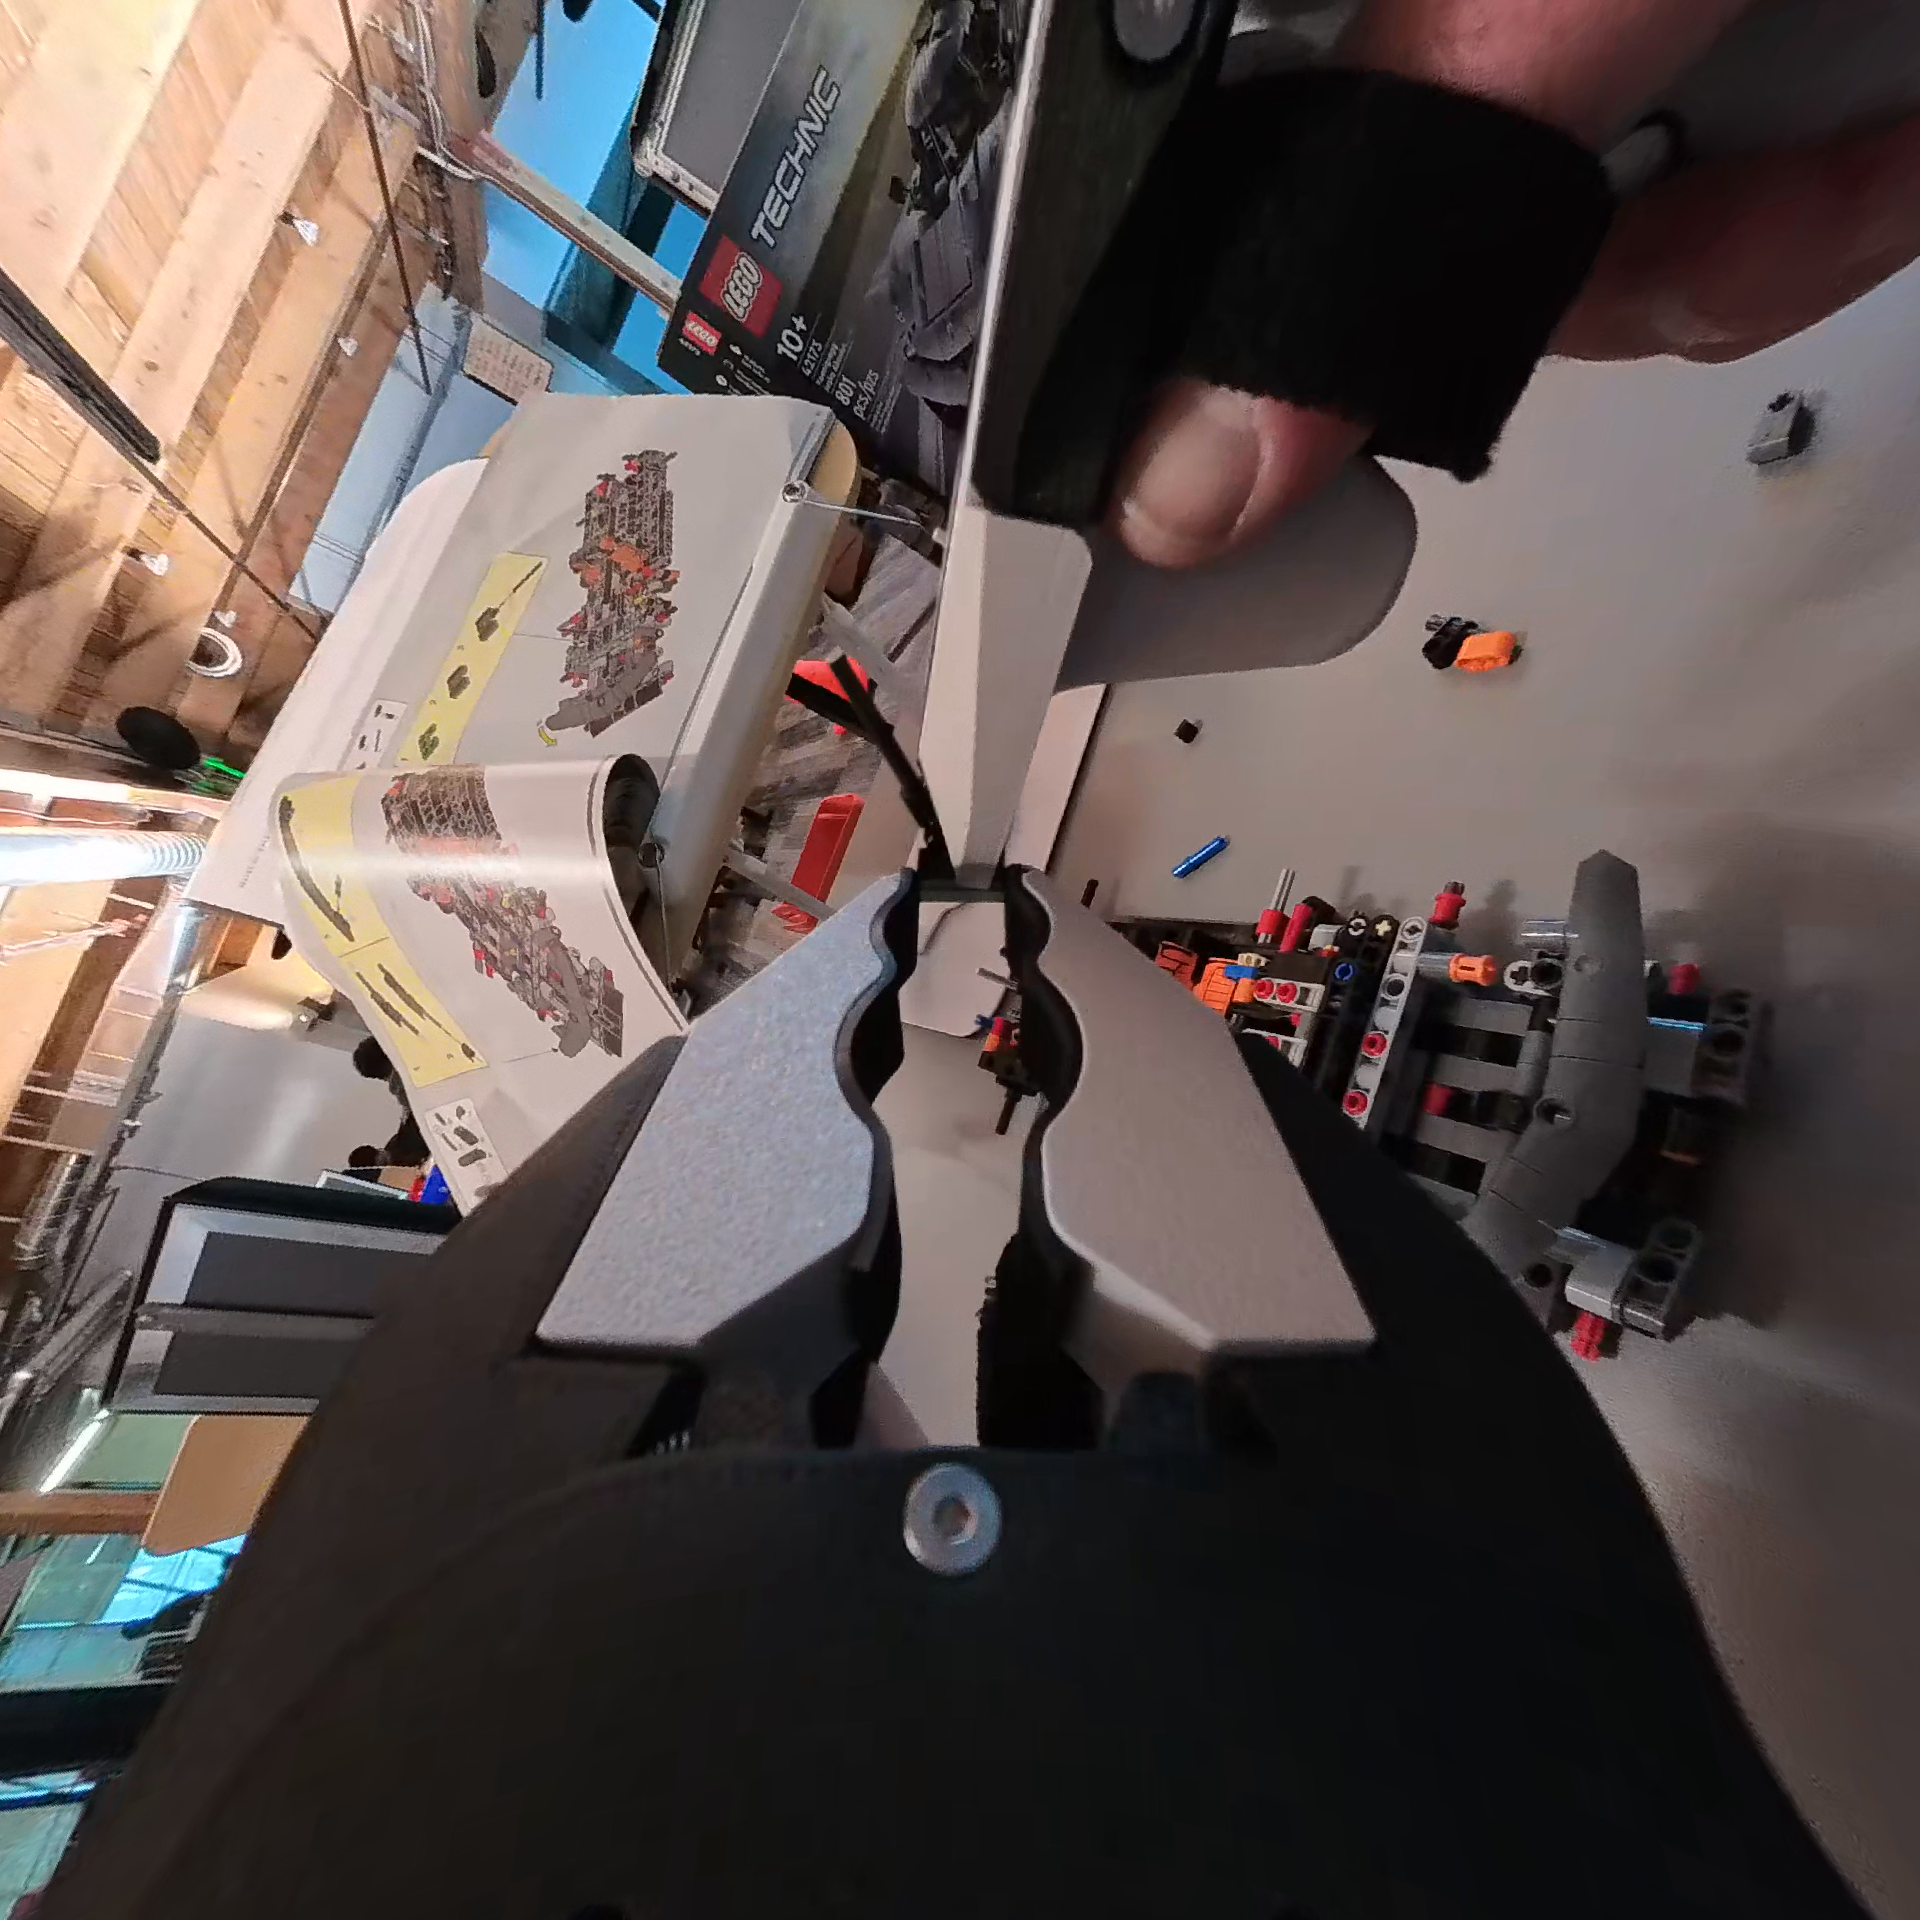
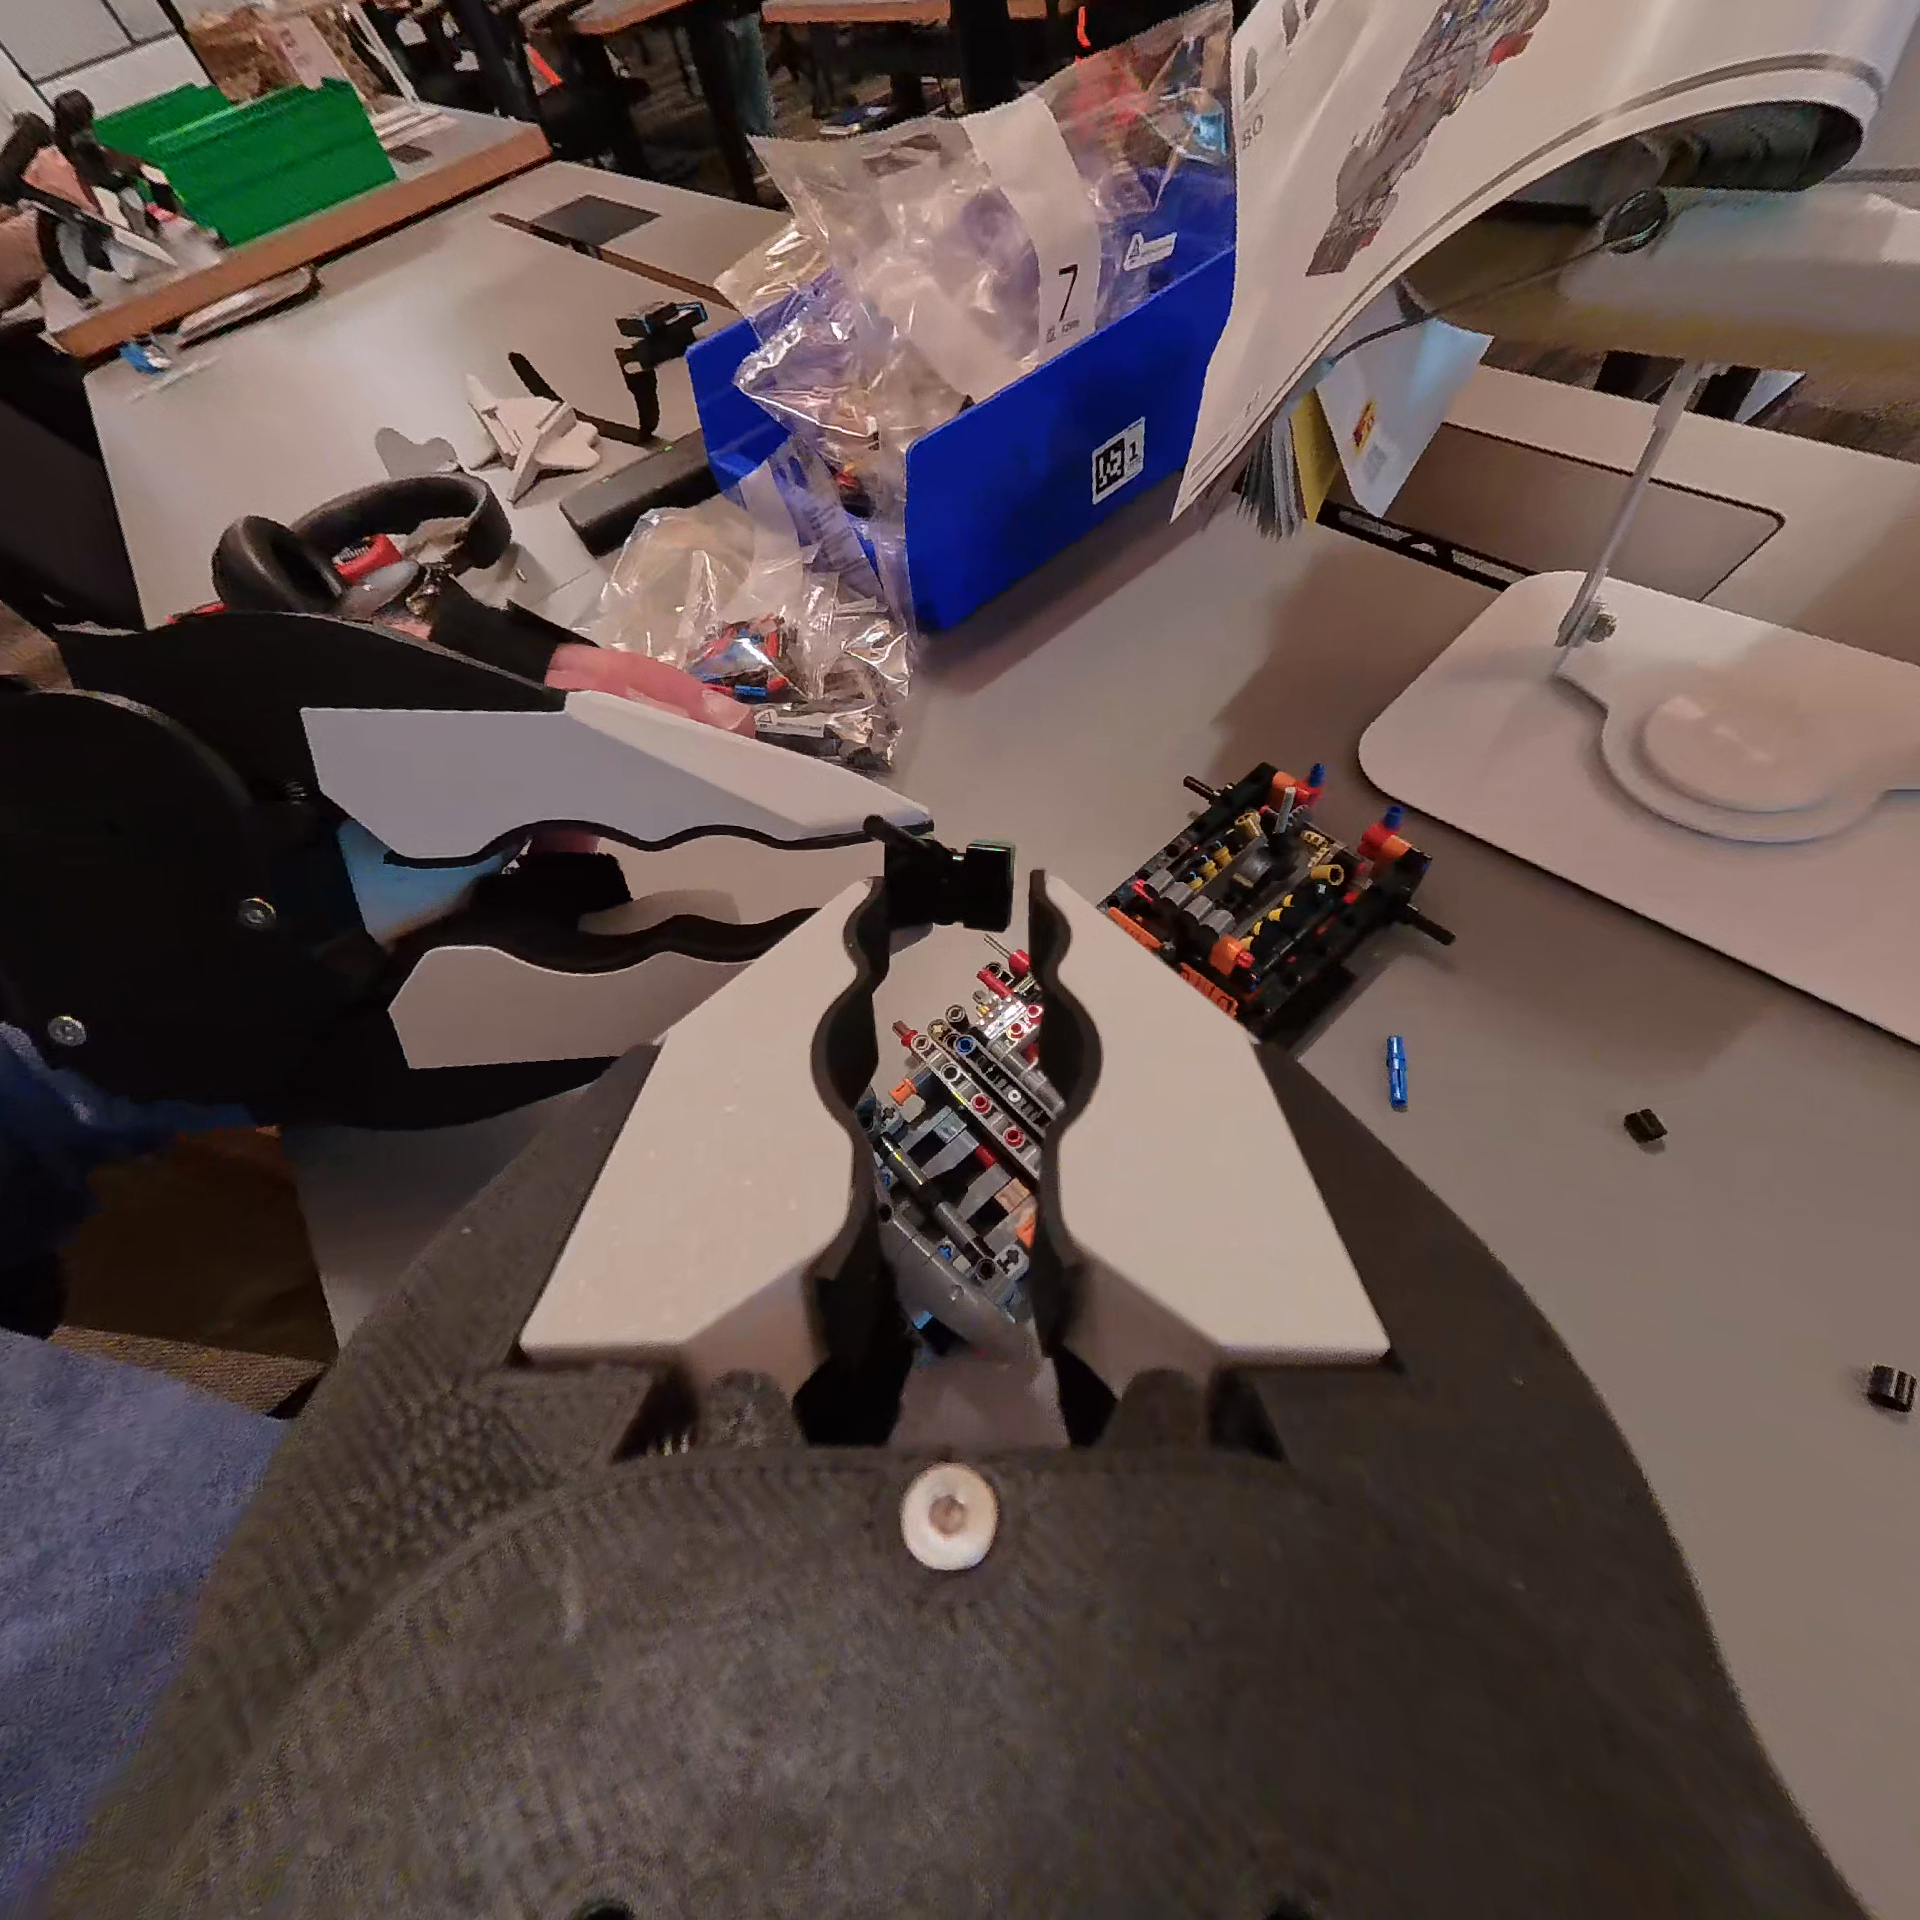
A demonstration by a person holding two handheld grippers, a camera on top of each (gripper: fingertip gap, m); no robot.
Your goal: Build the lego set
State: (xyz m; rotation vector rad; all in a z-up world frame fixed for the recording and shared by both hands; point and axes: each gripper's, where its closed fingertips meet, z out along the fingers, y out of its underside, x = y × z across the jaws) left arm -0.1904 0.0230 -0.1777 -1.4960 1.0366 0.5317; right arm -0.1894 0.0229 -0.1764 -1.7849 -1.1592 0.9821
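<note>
My left gripper (image 1: 961, 888) is shut on a small black Lego piece (image 1: 961, 885) at its fingertips. In the right wrist view it (image 2: 878, 862) reaches in from the left, holding that piece (image 2: 951, 878) in the air. My right gripper (image 2: 956, 883) has its jaws on either side of the piece, with a thin gap on the right. In the left wrist view it (image 1: 982, 847) comes down from above onto the piece. Below lies the large grey and black model (image 1: 1538, 1070), seen between my right fingers (image 2: 966, 1122). A smaller black sub-assembly (image 2: 1268, 914) sits beyond.
An instruction booklet (image 2: 1403, 156) hangs on a white stand (image 2: 1662, 727). A blue bin (image 2: 1039, 447) holds plastic bags, and another parts bag (image 2: 748, 644) lies beside it. A blue pin (image 2: 1397, 1070) and small black pieces (image 2: 1642, 1125) lie loose. The set's box (image 1: 831, 239) stands behind. The tips of both grippers are at nearly the same place. Both grippers' tips are roughly 15 centimeters from the smaller black sub-assembly (image 2: 1268, 914).
</note>
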